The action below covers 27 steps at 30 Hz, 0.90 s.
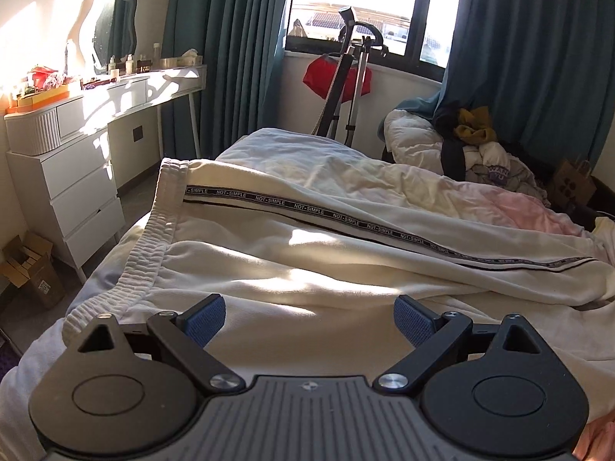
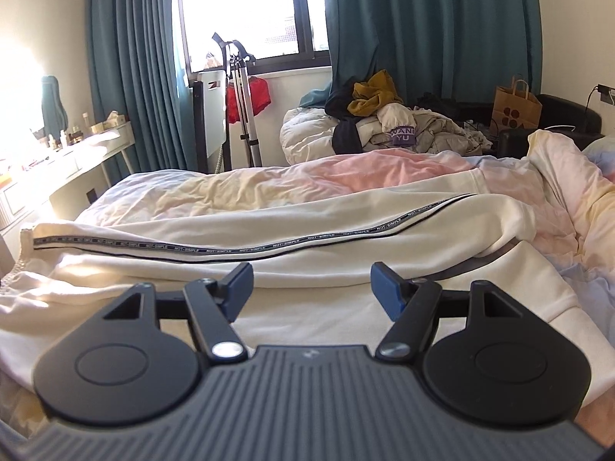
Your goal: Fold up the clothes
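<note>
A pair of cream trousers lies spread across the bed, reaching from about nine o'clock to three o'clock in both wrist views. Down the leg runs a dark tape printed again and again with the words "NOT-SIMPLE" in pale letters, with a thin dark line beside it. The ribbed elastic waistband sits at the nine o'clock end in the left wrist view, gathered and slightly curled. The cloth is soft and rumpled, with sunlit patches on its near half and a grey band at the hem toward three o'clock. Under it is a wrinkled quilt in faded pink and yellow.

The left gripper hovers at six o'clock over the near edge of the trousers, its blue pads spread wide with nothing between them. The right gripper also stands wide apart above the cloth, holding nothing.

Past the bed, toward one o'clock in the right wrist view, a heap of clothes includes a purple patch reading "WAN" over "YU"; the rest of the word is hidden. A brown paper bag with dark red dots stands at two o'clock. The label on a cardboard box on the floor is too small to read.
</note>
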{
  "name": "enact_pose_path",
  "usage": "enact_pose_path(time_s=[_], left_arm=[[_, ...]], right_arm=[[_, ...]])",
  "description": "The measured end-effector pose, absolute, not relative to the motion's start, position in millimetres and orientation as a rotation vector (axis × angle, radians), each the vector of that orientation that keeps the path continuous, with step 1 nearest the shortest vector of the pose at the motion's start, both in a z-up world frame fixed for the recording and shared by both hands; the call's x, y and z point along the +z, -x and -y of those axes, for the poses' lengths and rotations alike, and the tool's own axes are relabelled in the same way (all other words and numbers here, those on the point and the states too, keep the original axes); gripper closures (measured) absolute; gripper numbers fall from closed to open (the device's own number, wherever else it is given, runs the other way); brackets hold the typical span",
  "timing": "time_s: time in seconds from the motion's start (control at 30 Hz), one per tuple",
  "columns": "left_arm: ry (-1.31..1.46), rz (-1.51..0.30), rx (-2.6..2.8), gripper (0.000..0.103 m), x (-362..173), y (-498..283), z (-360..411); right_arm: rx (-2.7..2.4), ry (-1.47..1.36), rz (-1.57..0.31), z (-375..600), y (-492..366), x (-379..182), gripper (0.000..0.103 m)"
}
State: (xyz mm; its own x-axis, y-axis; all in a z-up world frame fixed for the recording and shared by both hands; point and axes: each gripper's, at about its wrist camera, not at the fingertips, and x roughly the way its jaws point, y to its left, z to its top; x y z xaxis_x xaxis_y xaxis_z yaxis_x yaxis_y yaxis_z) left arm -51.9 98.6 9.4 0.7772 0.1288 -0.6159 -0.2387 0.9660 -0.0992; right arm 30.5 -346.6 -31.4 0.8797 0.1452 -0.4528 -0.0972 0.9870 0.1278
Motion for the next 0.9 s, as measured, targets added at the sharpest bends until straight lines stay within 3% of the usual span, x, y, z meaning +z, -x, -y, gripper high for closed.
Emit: enact_pose_path(time_s=[0.17, 0.47, 0.63, 0.9], left_arm=[[0.239, -0.749, 0.284, 0.007, -2, 52, -119], [1.069, -0.933, 0.389, 0.007, -68, 89, -240], [1.173, -0.947, 0.435, 0.007, -79, 85, -257], [1.234, -0.911, 0.431, 0.005, -96, 80, -267]], right_arm=[[0.092, -0.166, -0.498, 359, -34, -36, 0.033], [-0.252, -0.424, -0.322, 440, -10, -27, 0.033], [-0.508, -0.69, -0.26, 508, 13, -46, 0.031], [-0.841, -1.075, -0.318, 568, 43, -112, 0.031]])
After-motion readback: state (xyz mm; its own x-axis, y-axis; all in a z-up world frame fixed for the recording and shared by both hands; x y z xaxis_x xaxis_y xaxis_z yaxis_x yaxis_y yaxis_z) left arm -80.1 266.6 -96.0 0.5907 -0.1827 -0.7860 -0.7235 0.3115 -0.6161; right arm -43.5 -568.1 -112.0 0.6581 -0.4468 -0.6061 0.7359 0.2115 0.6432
